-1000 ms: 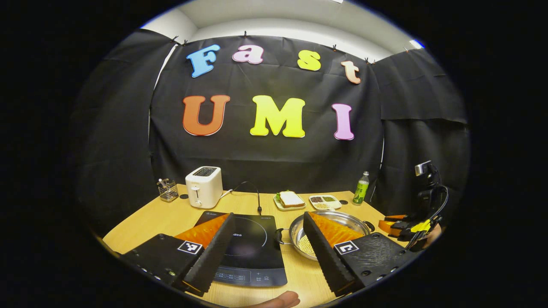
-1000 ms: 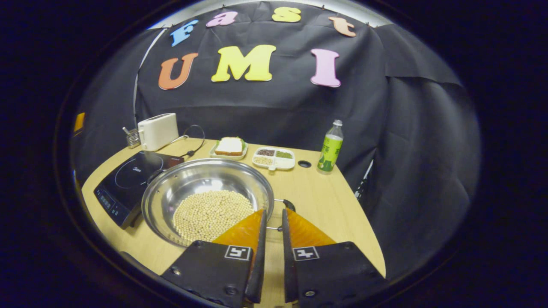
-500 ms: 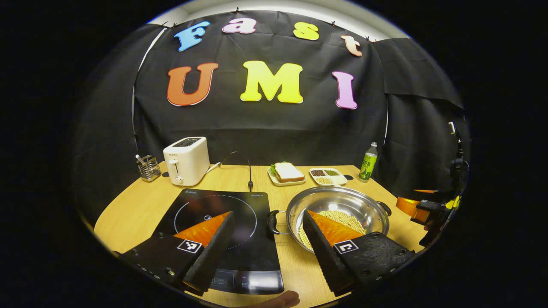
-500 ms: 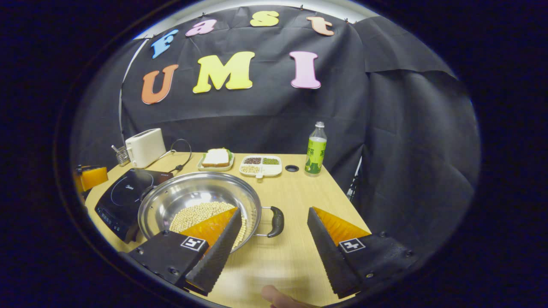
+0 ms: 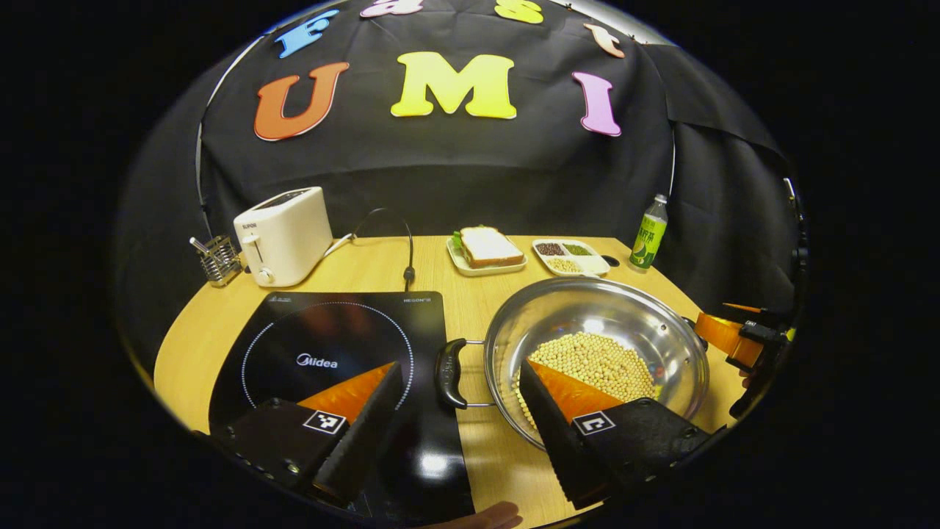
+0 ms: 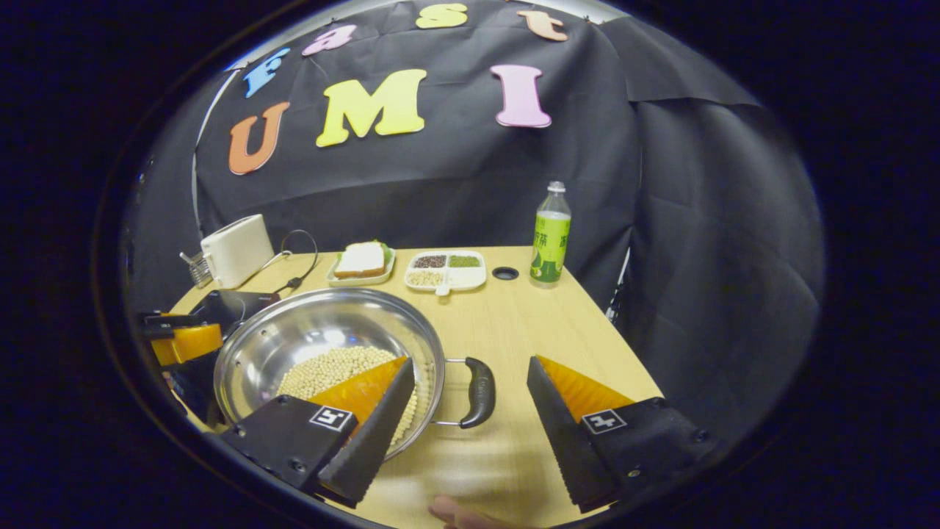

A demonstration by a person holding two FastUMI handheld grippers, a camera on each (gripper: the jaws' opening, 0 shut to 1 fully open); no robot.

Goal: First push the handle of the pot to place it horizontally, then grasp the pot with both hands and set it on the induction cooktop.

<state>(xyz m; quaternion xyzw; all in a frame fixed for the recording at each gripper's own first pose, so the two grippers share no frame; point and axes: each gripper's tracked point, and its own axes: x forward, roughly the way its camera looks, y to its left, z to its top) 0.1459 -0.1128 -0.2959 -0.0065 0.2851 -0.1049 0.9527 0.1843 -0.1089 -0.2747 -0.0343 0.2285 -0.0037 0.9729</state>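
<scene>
Two grippers, left (image 5: pixel 459 393) and right (image 6: pixel 470 389), have jaws wide apart, one at each pot (image 5: pixel 595 323) handle. Beans (image 5: pixel 598 364) fill its bottom. Pot sits beside the cooktop (image 5: pixel 330 353).

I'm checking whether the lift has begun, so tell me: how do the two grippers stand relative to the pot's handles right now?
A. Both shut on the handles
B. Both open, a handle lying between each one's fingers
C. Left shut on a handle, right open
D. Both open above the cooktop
B: the left gripper gapes around the pot's left handle, and the right gripper gapes around the right handle; neither handle is pinched.
</scene>
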